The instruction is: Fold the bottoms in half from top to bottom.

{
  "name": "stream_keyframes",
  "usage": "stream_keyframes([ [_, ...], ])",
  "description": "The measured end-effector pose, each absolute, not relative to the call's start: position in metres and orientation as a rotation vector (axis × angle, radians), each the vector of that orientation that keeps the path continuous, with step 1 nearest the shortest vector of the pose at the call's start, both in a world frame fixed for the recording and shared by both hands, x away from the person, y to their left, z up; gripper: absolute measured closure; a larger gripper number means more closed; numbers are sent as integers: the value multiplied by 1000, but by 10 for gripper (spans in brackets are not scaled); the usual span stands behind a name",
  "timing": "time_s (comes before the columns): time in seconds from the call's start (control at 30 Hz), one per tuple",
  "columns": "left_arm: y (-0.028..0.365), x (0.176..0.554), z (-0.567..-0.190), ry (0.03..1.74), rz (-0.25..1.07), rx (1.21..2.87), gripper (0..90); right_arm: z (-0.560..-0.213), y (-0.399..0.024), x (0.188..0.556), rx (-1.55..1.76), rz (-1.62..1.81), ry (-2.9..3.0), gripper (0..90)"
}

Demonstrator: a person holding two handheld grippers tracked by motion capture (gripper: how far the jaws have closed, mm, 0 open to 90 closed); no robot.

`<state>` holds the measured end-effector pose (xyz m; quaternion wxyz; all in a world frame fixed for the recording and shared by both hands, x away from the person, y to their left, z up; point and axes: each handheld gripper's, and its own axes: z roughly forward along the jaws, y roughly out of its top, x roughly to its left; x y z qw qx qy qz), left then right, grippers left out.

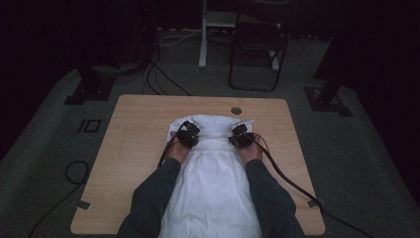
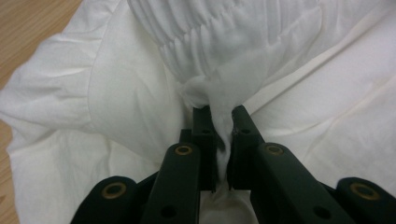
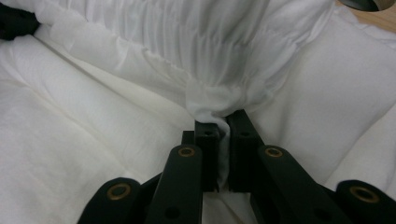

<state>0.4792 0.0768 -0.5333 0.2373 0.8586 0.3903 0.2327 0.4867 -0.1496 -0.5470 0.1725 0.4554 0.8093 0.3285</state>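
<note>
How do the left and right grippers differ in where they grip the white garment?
The left gripper pinches the white garment at the left end of its gathered band, near the bunched cloth; the right gripper pinches the band's right end, nearer the table's hole. Both are shut on cloth.

High view: dim overall, room beyond the table [image 1: 133,148] nearly black, corners darkened. Light falls from above onto the white cloth [image 1: 213,193], the brightest area, without glare. Soft, slightly grainy detail. Gripper views: evenly lit cloth, soft shadows in folds; near jaws dark and slightly blurred.
</note>
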Motion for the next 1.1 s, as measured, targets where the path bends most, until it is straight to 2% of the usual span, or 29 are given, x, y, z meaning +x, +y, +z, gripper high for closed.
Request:
stream_keyframes([
  [0.13, 93, 474, -515, 1067, 507, 2249, 866, -536, -157, 477, 1284, 1001, 2293, 857],
  [0.27, 103, 449, -473, 991, 480, 2113, 868, -496, -172, 455, 1194, 1145, 2223, 859],
  [0.43, 113, 391, -425, 822, 492, 2004, 867, -451, -188, 417, 1085, 1272, 2165, 859],
  [0.57, 119, 348, -421, 742, 481, 2012, 865, -430, -195, 372, 983, 1322, 2173, 859],
  [0.73, 129, 314, -457, 751, 379, 2113, 859, -458, -189, 323, 918, 1268, 2303, 858],
  [0.8, 129, 310, -470, 770, 331, 2139, 858, -468, -187, 316, 917, 1248, 2334, 858],
  [0.83, 128, 305, -503, 802, 271, 2233, 858, -479, -185, 310, 929, 1224, 2360, 858],
  [0.87, 127, 305, -516, 825, 228, 2265, 854, -505, -181, 300, 958, 1175, 2428, 857],
  [0.9, 127, 304, -528, 840, 208, 2292, 853, -516, -179, 297, 985, 1167, 2450, 855],
  [0.97, 124, 304, -544, 842, 220, 2334, 850, -534, -176, 293, 1016, 1140, 2491, 853],
  [1.1, 122, 311, -547, 807, 288, 2361, 851, -551, -171, 293, 1040, 1077, 2522, 852],
])
